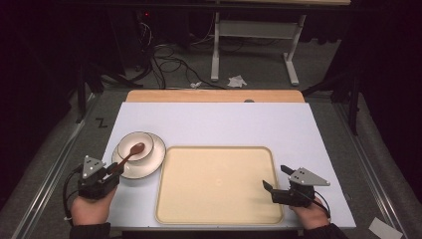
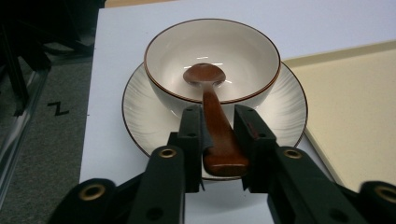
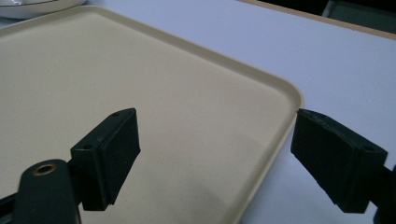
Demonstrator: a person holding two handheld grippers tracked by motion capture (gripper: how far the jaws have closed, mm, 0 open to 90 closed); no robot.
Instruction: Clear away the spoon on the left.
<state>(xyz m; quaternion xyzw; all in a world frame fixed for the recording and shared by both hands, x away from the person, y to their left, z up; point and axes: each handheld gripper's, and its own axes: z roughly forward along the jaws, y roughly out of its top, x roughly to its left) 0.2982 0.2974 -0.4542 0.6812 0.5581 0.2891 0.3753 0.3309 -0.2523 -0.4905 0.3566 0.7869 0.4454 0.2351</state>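
Your left gripper (image 2: 217, 135) sits at the near left corner of the pale lavender table mat (image 1: 209, 122). Its jaws stand narrow around the handle of the reddish-brown wooden spoon (image 2: 215, 116): the left pad lies against the handle, while a thin gap shows at the right pad, so a firm grip cannot be confirmed. The spoon's head rests inside the white ceramic bowl with a brown rim (image 2: 212, 58), and its handle slopes over the bowl's near edge toward you. The bowl stands centred on the white ribbed plate with a brown rim (image 2: 289, 107). The plate's right edge lies just beside the left rim of the cream rectangular plastic tray (image 1: 219, 184), leaving little room on that side. To the plate's left, only a narrow strip of mat remains before the table edge.

Your right gripper (image 3: 215, 158) holds its jaws wide, with nothing between them. They straddle the tray's raised right rim near its rounded corner, one jaw over the tray floor and the other over bare mat. The tray floor offers open space, and a broad band of mat extends beyond the tray's far edge.
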